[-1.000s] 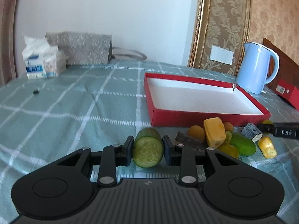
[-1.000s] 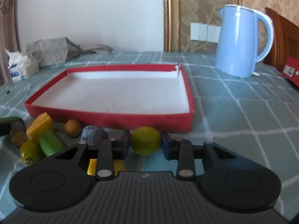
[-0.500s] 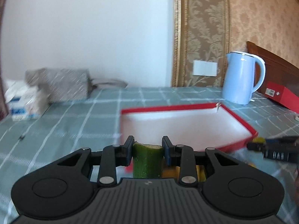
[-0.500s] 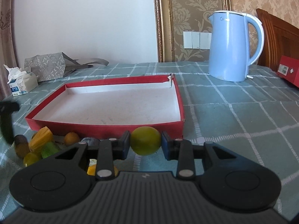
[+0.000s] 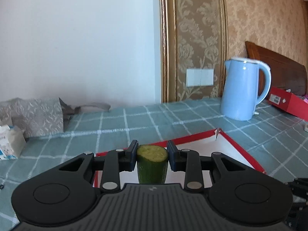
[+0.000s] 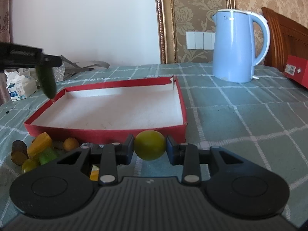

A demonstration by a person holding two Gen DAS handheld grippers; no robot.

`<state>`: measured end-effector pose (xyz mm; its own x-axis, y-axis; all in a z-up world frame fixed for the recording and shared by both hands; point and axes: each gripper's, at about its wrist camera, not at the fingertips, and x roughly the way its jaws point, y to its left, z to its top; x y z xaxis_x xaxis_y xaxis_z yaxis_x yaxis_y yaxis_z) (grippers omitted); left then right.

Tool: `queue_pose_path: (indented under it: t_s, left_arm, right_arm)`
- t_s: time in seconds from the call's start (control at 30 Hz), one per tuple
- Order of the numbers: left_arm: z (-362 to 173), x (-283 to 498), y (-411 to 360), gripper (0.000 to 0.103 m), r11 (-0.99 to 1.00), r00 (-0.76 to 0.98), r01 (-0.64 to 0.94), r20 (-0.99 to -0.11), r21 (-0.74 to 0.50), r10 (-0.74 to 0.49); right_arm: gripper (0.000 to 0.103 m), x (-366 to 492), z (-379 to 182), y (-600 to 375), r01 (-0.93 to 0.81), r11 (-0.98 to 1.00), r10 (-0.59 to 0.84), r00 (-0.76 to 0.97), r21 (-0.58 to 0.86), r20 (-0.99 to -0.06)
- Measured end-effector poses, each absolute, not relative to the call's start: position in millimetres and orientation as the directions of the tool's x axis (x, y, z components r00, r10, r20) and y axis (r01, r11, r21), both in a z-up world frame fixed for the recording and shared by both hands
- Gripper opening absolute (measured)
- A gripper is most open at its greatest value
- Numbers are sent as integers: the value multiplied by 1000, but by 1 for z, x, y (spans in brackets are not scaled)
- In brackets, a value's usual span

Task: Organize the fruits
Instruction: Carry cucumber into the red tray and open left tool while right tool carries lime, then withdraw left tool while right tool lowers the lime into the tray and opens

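My left gripper (image 5: 152,156) is shut on a green cucumber piece (image 5: 152,165) and holds it in the air over the left side of the red tray (image 5: 248,156). In the right wrist view the cucumber piece (image 6: 47,82) hangs from the left gripper above the tray's far left corner. My right gripper (image 6: 149,147) is shut on a round yellow-green fruit (image 6: 150,147), just in front of the red tray's near wall (image 6: 107,133). The tray's white floor is bare. A pile of fruit pieces (image 6: 38,151) lies on the cloth left of my right gripper.
A light blue kettle (image 6: 237,48) stands behind the tray to the right. A red box (image 6: 297,71) lies at the far right. A tissue pack (image 6: 19,88) and a grey patterned bag (image 5: 36,115) are at the back left. A green checked cloth (image 6: 240,119) covers the table.
My left gripper has lifted the cucumber piece off the cloth and carried it up over the tray. My right gripper has raised the yellow-green fruit slightly toward the tray.
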<state>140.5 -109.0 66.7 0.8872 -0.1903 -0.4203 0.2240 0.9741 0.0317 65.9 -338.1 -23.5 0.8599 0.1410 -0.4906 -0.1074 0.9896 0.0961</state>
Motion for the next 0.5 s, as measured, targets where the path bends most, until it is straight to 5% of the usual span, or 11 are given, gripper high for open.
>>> queue_pose_path:
  t_s: [0.13,0.27,0.3,0.37,0.43,0.5]
  left_arm:
    - [44,172,-110,32,978,809,206,-561,-13,-178]
    - [34,179,-100,33,983,796,174,-580,-54,-172]
    - [34,179,-98,37,984,797,172,-580,-54,-171]
    - [34,173,-94,71,985,808,165,-564,-58,-169]
    - [37,162,-91,85,991,847,129,-514,-40,-131]
    - [42,151,-90,87,994,878,108,-470,-4,-97]
  right_arm:
    - [33,66,-23,-339,-107,990,140,862,96,-487]
    - [33,68,-24,-338,-108,990,141,858,94,-494]
    - [33,68,-24,-338,-110,989,143,855,96,-498]
    - [33,68,-25,-337,-111,989,144,854,95,-500]
    - [33,69,-25,-338,-107,990,139,855,92,-499]
    - [33,70,-25,-338,-104,990,137,855,94,-501]
